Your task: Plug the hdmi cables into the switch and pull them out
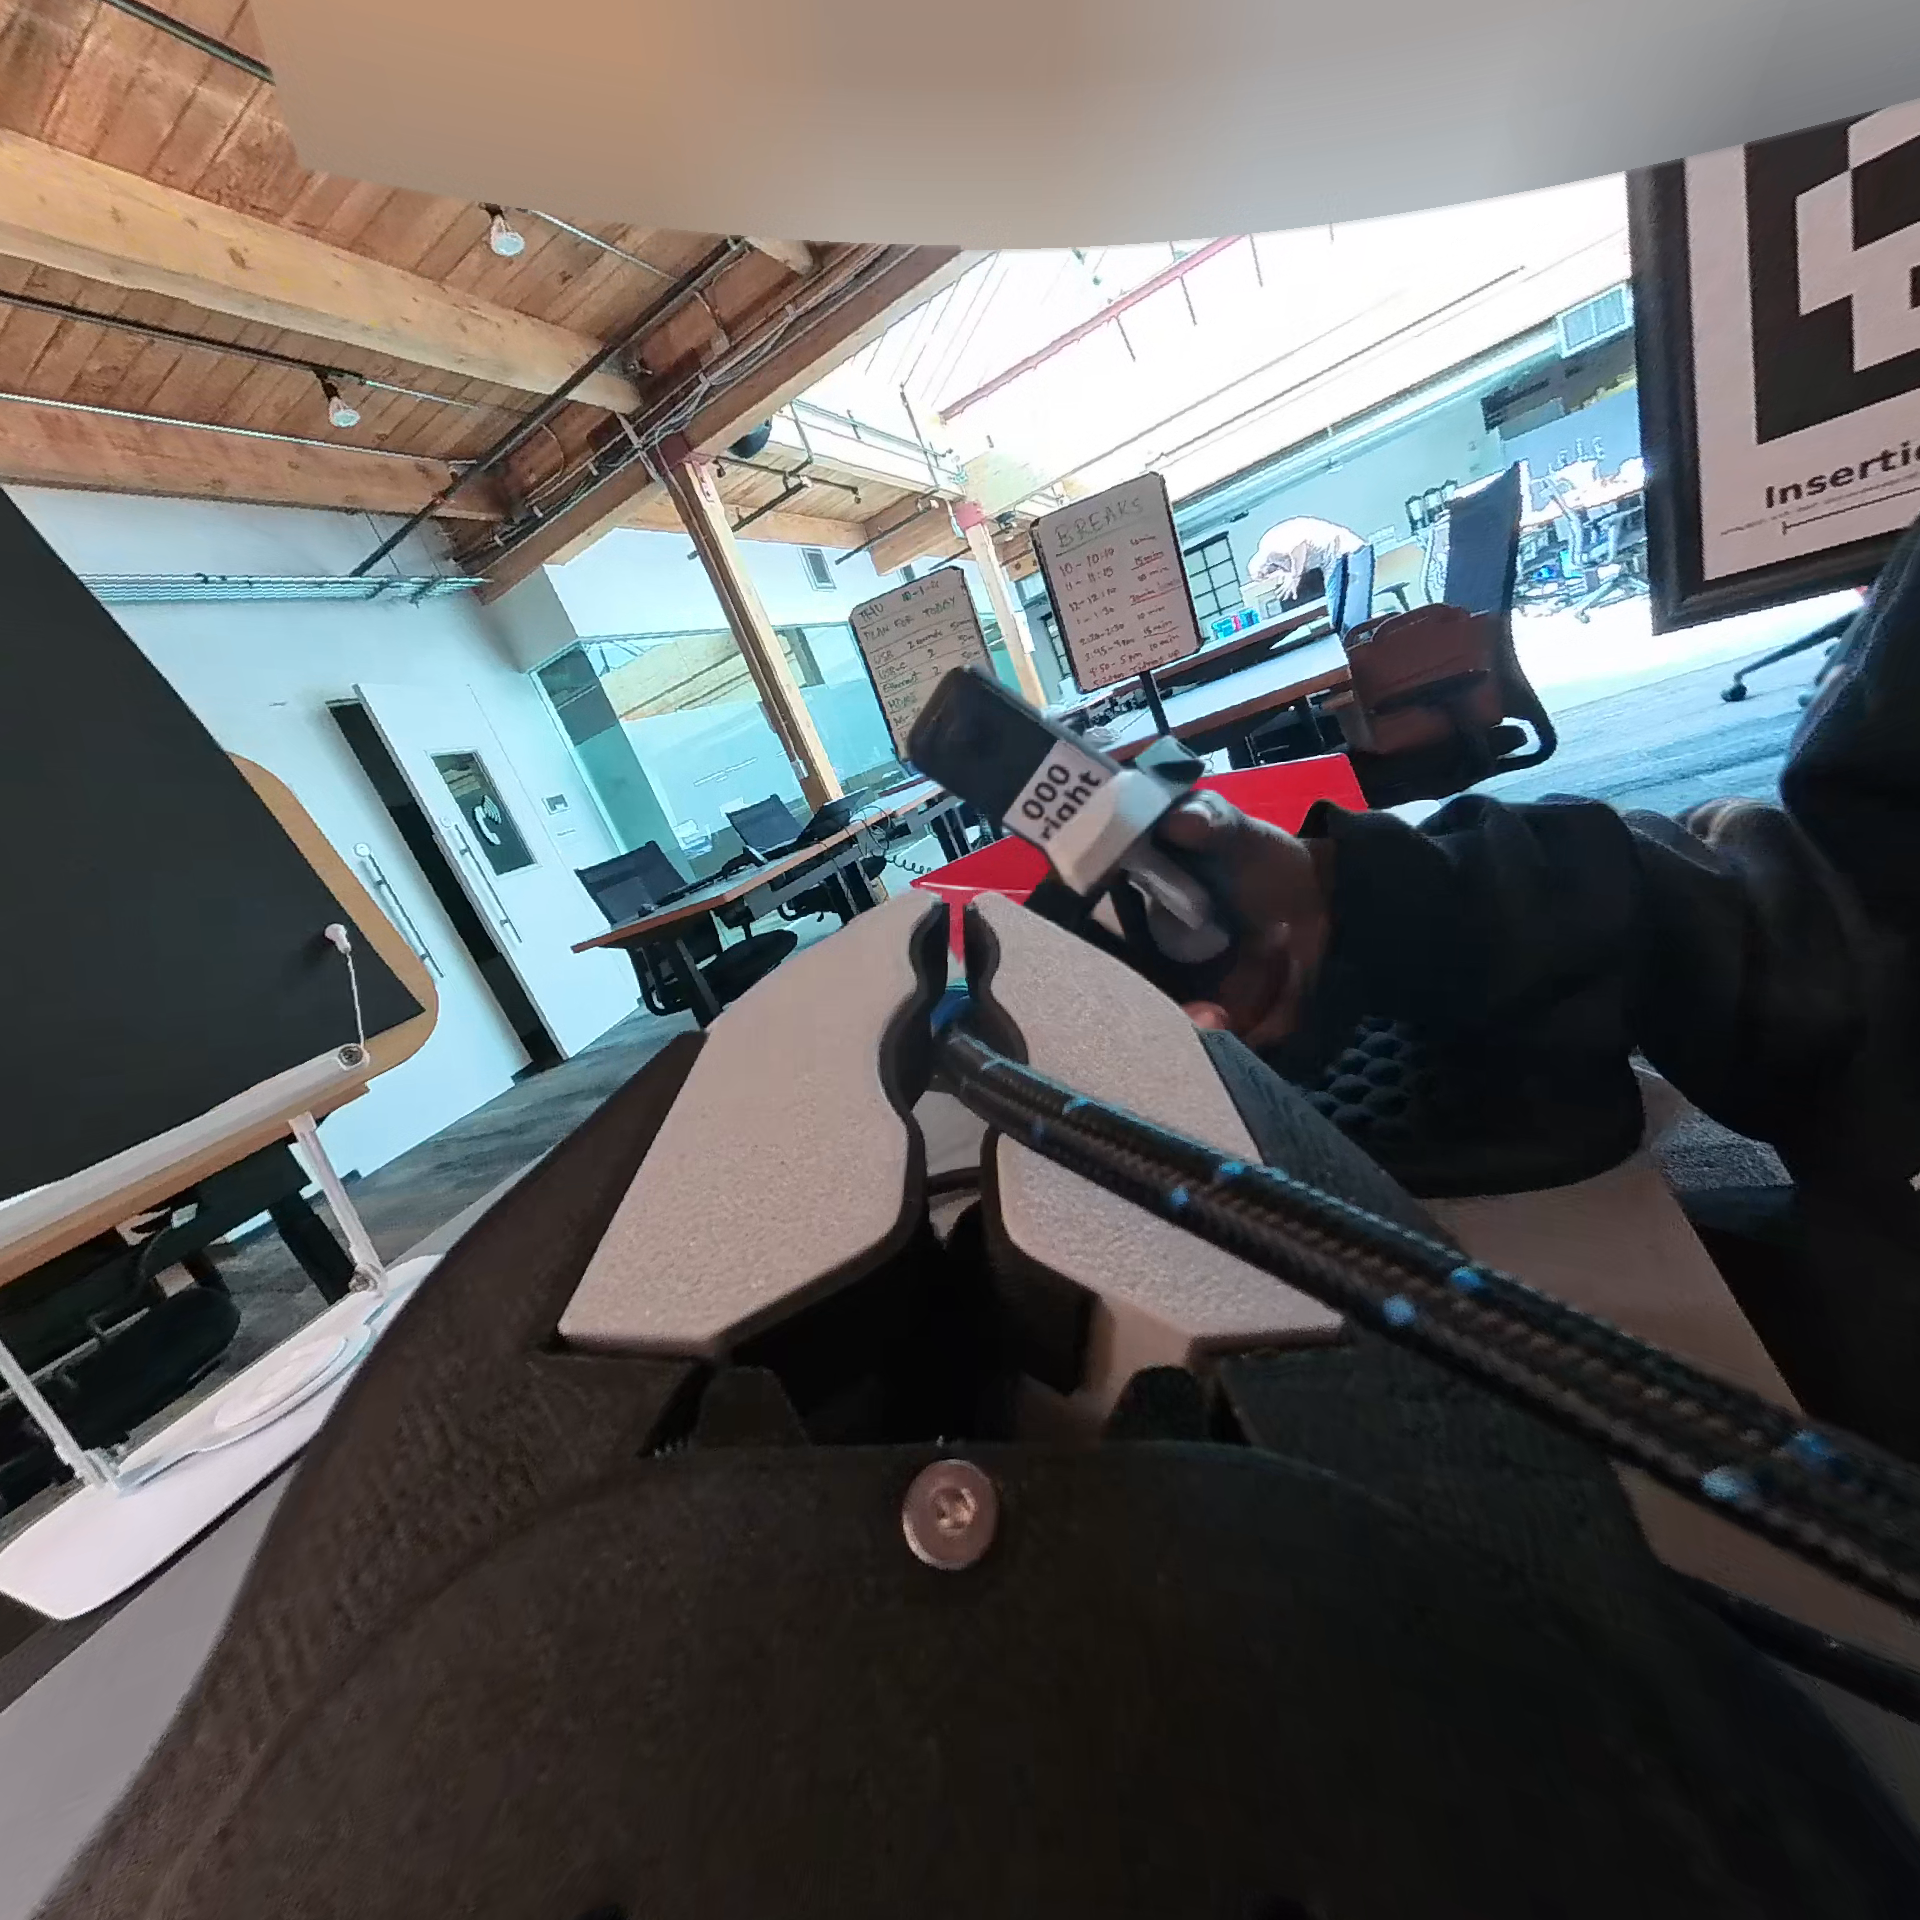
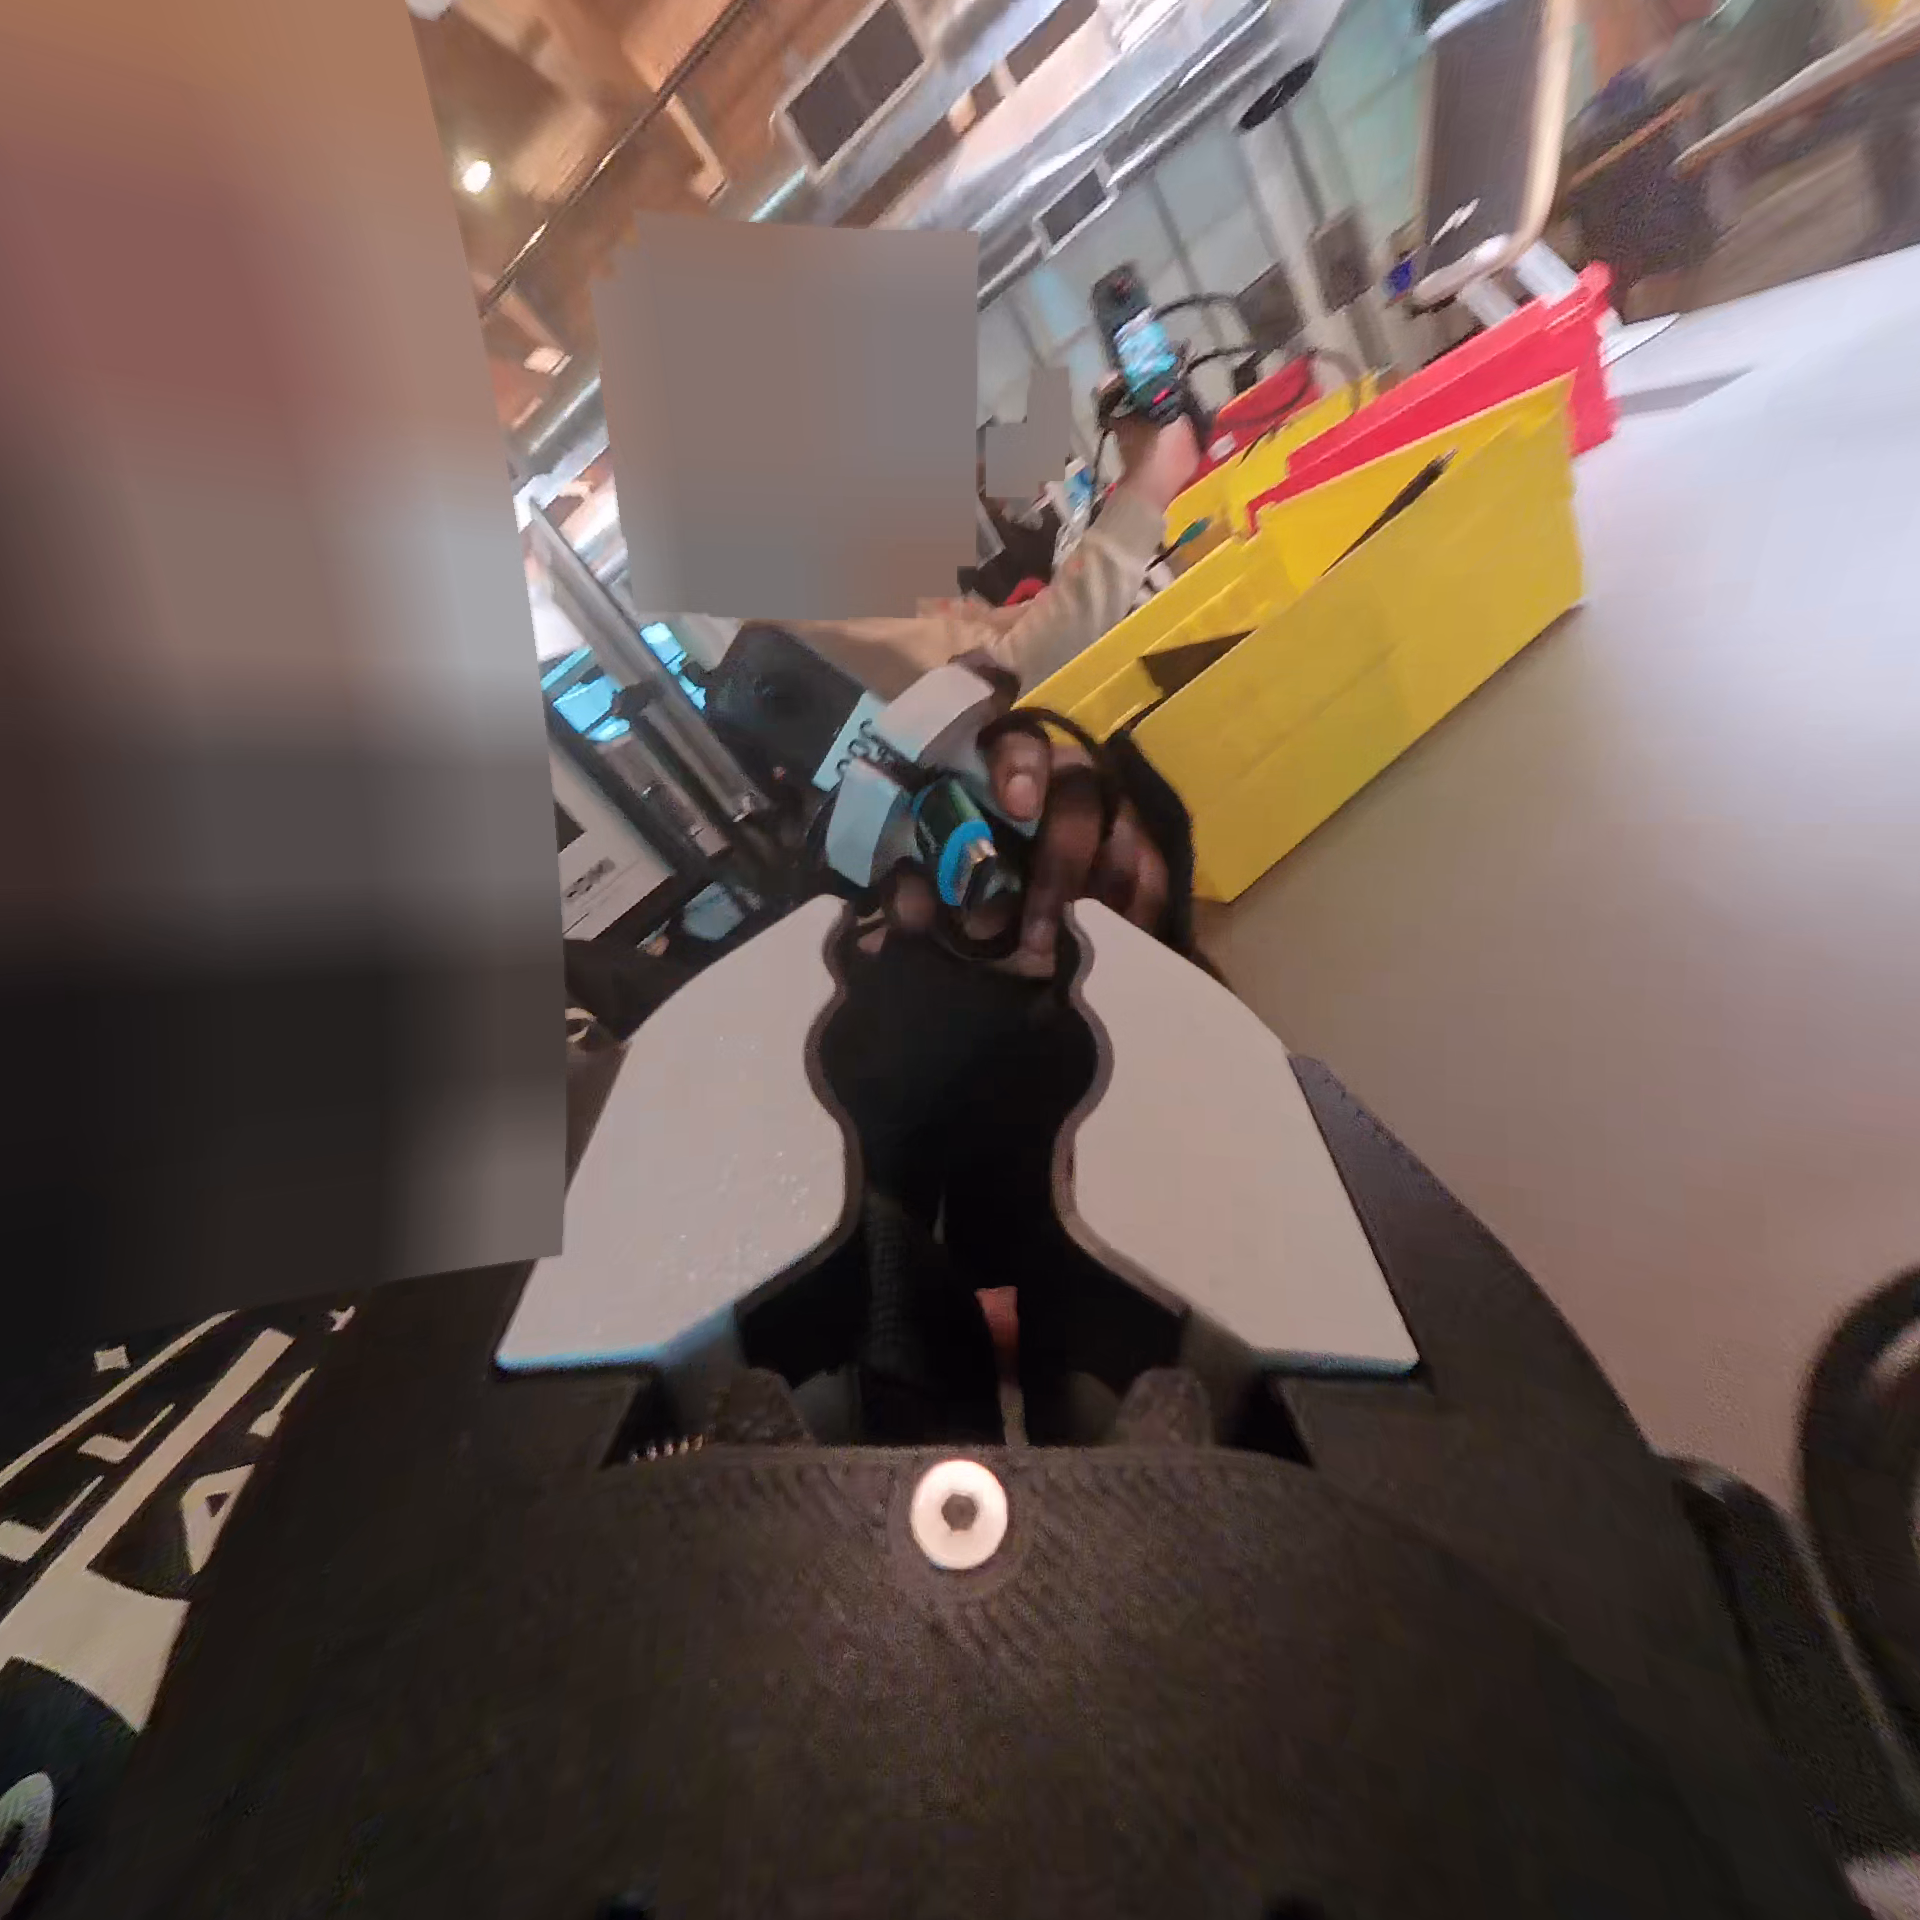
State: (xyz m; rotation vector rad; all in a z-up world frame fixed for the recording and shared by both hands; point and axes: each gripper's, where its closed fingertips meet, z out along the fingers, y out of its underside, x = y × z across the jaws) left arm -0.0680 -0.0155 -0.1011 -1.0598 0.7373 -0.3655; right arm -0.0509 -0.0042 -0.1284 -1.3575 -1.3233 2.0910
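Observation:
My left gripper (image 1: 956,920) is shut on a black braided HDMI cable with blue flecks (image 1: 1351,1226), which runs from between the fingers down to the lower right. It is raised and points out into the room. In the right wrist view the cable's plug (image 2: 971,864), with a blue collar and metal tip, sticks out toward the camera from the left gripper's grey body (image 2: 904,758), held by a hand. My right gripper (image 2: 961,925) is open and empty, with its jaws apart just short of that plug. I cannot make out the switch.
Yellow bins (image 2: 1351,644) and red bins (image 2: 1455,364) stand on the grey table (image 2: 1610,987) to the right. A white box (image 2: 608,868) sits at the left. A black board on a stand (image 1: 156,883) is at left, and a framed marker sheet (image 1: 1787,364) at upper right.

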